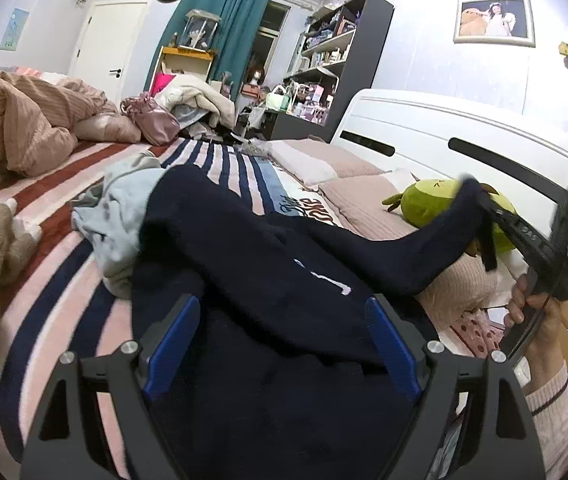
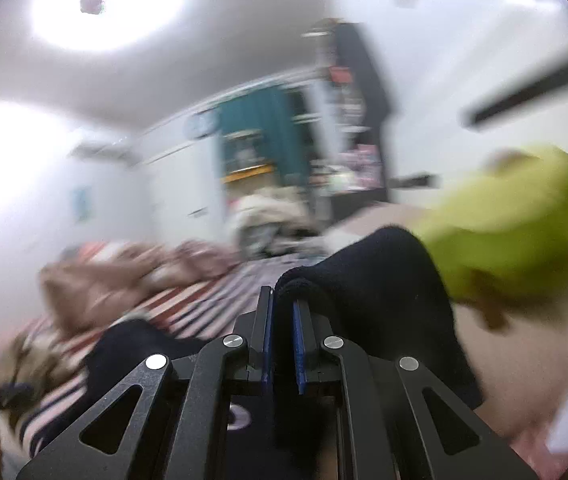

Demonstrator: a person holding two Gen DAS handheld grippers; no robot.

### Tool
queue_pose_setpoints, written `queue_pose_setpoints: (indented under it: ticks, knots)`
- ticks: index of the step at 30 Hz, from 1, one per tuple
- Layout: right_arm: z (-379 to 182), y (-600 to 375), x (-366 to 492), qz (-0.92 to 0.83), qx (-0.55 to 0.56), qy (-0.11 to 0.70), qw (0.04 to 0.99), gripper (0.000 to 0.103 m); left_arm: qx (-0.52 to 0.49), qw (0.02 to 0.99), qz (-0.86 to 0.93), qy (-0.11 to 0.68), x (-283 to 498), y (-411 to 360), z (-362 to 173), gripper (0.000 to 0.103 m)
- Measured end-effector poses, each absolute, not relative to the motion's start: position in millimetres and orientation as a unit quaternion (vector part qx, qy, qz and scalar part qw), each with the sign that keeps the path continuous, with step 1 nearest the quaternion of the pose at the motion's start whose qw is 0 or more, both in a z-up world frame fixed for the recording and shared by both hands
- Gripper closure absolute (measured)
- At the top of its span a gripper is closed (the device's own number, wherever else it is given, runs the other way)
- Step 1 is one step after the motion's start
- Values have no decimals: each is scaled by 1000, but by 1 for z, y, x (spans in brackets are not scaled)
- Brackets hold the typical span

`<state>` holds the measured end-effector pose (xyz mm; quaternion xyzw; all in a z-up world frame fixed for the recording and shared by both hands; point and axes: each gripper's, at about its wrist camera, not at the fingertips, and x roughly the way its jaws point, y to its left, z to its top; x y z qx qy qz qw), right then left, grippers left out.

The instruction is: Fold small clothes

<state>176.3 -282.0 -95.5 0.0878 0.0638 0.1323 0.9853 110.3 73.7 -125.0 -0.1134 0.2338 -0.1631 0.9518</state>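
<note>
Left wrist view: the left gripper [image 1: 281,344] is standing wide over the dark navy garment [image 1: 251,264], its blue pads apart with the fabric lying between and beneath them, not pinched. The garment is spreading across the striped bedspread [image 1: 55,236], beside a pale grey garment [image 1: 123,208]. One navy corner is rising to the right, pinched in the right gripper [image 1: 480,200], which a hand [image 1: 532,308] is gripping in front of the green plush toy [image 1: 432,200] and white headboard [image 1: 464,136]. Right wrist view, heavily blurred: the right gripper [image 2: 282,308] is showing narrow jaws clamping a fold of the navy garment [image 2: 372,280], which is draping over the right finger, with the plush [image 2: 524,220] just beyond.
</note>
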Motion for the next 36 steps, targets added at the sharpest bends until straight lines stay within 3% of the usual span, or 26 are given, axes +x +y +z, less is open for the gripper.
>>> queue_pose_setpoints:
  ticks: [3, 7, 11, 16, 20, 28, 31, 36]
  knots:
    - [-101, -211, 198, 217, 13, 128, 968, 99, -108, 953, -162, 233, 107, 84, -128, 20]
    - [-171, -122, 219, 315, -43, 274, 908, 99, -114, 952, -162, 235, 106, 97, -134, 20]
    - [-225, -81, 228, 352, -59, 365, 860, 98, -120, 949, -162, 242, 107, 106, -141, 20]
    - [-230, -92, 225, 358, -33, 380, 852, 93, -118, 945, -171, 251, 108, 103, -144, 16]
    - [-202, -130, 195, 359, -15, 351, 864, 71, -115, 938, -203, 256, 116, 84, -146, 14]
    - [-176, -205, 168, 255, 1, 309, 916, 67, -21, 920, -249, 302, 155, -16, -157, 15]
    - [-179, -232, 170, 226, 31, 307, 924, 67, -18, 910, -242, 337, 175, -40, -170, 31]
    - [-188, -253, 171, 229, 73, 291, 926, 67, 41, 910, -213, 353, 204, -79, -180, 32]
